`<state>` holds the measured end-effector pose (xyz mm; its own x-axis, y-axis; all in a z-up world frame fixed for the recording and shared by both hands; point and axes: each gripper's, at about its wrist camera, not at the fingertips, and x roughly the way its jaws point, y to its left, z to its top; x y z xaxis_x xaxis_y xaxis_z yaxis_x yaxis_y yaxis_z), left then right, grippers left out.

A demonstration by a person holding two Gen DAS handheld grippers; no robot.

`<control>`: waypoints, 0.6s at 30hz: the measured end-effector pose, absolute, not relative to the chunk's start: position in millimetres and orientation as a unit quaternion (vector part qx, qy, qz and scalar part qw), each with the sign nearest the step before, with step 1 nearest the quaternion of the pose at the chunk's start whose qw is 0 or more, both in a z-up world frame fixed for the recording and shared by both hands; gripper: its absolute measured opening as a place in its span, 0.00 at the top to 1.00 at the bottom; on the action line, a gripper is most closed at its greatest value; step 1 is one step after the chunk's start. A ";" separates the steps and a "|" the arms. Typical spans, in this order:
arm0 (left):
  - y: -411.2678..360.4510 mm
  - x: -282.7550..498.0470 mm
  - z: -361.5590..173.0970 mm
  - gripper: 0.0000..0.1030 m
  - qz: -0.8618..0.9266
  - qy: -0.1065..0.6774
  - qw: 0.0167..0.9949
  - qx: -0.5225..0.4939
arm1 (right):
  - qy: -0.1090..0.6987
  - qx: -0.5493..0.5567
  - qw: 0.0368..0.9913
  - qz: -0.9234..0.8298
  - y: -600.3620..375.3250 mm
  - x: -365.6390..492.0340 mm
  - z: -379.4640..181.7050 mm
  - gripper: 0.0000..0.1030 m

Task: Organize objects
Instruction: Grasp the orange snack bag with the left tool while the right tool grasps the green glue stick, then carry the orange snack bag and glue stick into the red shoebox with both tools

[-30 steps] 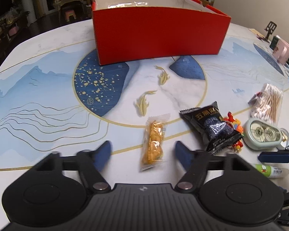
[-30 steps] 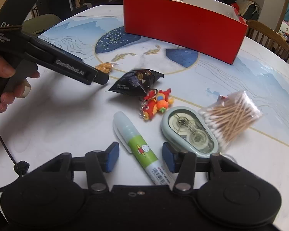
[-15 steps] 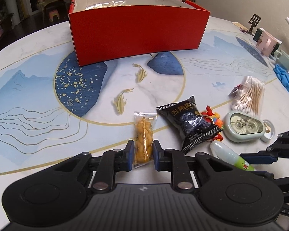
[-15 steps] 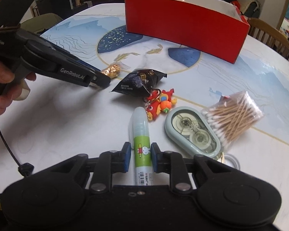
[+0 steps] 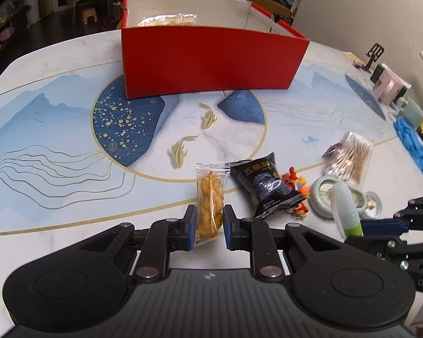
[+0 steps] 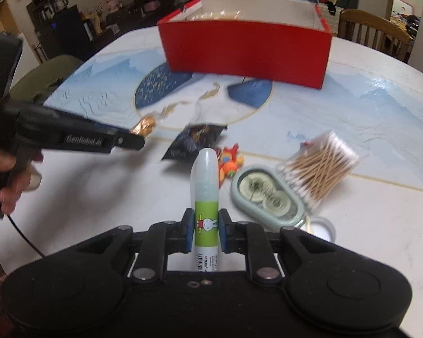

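Snack packet (image 5: 210, 202) is now clamped in the left tool (image 5: 210, 226), whose jaws were wide apart a second ago. Glue stick (image 6: 205, 197) is likewise gripped by the right tool (image 6: 206, 229), and both are raised off the worktop (image 5: 70, 197). Carrying to the red box (image 5: 211, 62) is judged next.

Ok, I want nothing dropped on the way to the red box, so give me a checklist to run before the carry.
1. Left gripper clamped on the twisted snack packet: ok.
2. Right gripper clamped on the glue stick: ok.
3. Glue stick free of the correction tape and cotton swabs: ok.
4. Snack packet free of the black snack packet: ok.
5. Red box open on top: ok.
6. Space left inside the box: cannot tell; a clear packet shows inside.
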<state>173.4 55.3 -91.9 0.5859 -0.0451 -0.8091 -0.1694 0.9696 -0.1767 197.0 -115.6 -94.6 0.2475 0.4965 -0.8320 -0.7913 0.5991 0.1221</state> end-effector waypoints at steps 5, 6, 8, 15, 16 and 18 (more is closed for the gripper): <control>53.9 169.5 -76.0 0.82 0.029 0.440 0.888 -0.130 | 0.436 -0.156 0.782 0.417 -113.8 204.4 -79.1 0.84; 53.2 168.8 -72.1 0.82 0.027 0.437 0.889 -0.132 | 0.434 -0.153 0.784 0.417 -113.8 205.8 -75.5 0.84; 52.0 168.4 -64.3 0.82 0.024 0.431 0.892 -0.131 | 0.432 -0.144 0.786 0.419 -112.9 209.2 -68.6 0.84; 48.8 176.2 -34.4 0.82 0.009 0.411 0.901 -0.138 | 0.430 -0.115 0.788 0.424 -104.9 229.4 -37.5 0.84; 48.3 178.4 -29.6 0.82 0.008 0.407 0.903 -0.138 | 0.429 -0.114 0.790 0.424 -103.1 232.9 -33.3 0.84; 48.1 183.4 -20.3 0.82 0.006 0.400 0.906 -0.138 | 0.427 -0.110 0.792 0.422 -99.4 240.2 -25.1 0.84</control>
